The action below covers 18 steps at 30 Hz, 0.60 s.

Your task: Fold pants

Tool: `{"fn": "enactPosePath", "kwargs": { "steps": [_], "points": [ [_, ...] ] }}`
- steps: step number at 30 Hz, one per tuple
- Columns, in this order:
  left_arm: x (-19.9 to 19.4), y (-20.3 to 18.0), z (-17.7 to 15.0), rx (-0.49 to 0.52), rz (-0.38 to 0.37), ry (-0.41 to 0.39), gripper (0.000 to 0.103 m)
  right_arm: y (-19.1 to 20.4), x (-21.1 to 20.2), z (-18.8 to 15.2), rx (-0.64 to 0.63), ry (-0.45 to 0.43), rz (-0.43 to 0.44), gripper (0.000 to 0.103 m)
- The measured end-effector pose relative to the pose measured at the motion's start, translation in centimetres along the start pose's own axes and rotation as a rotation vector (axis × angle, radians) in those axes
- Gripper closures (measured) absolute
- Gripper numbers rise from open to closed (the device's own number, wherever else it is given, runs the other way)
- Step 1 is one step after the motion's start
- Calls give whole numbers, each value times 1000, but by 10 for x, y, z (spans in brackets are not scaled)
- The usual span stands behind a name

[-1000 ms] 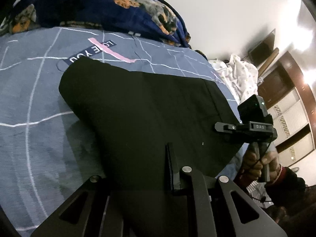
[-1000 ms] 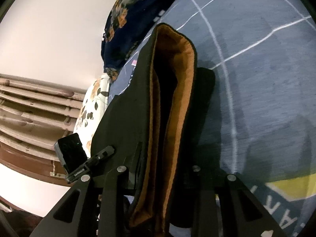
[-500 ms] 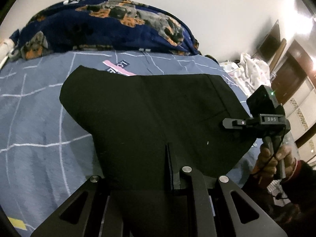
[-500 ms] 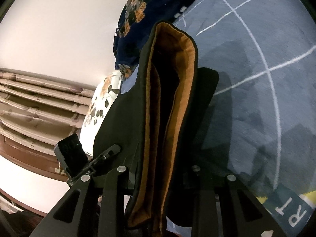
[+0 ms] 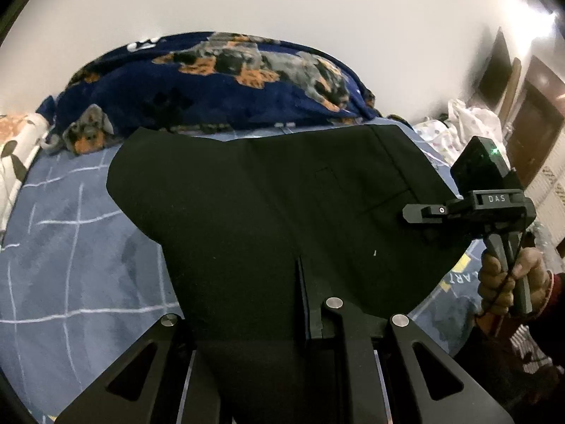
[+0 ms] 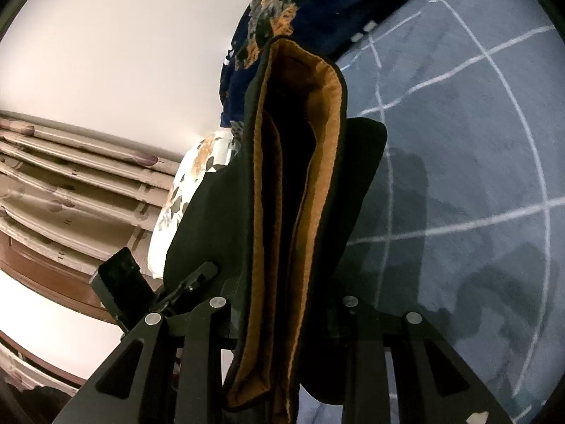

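black pants [image 5: 268, 212], brown-lined hem [image 6: 300, 194], lifted off bed [image 5: 70, 247]

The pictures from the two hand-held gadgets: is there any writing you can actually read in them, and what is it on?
"DAS": white letters on the black body of the right gripper, seen from the left wrist.
"ART": pale letters printed on the blue bedsheet, partly hidden behind the black pants.
White marks on the dark blue blanket: too blurred to read.
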<state>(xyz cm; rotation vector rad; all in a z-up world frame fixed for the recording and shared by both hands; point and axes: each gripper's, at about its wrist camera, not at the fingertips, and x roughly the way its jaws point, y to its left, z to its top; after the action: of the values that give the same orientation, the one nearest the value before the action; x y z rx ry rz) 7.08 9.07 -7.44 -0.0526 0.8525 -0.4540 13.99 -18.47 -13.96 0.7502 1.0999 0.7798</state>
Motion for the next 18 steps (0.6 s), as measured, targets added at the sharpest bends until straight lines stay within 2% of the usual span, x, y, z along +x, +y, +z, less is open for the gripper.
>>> {"fn": "enactPosePath", "kwargs": {
  "steps": [18],
  "points": [
    [19, 53, 48, -13, 128, -51, 89, 15, 55, 58, -18, -5, 57, 77]
  ]
}}
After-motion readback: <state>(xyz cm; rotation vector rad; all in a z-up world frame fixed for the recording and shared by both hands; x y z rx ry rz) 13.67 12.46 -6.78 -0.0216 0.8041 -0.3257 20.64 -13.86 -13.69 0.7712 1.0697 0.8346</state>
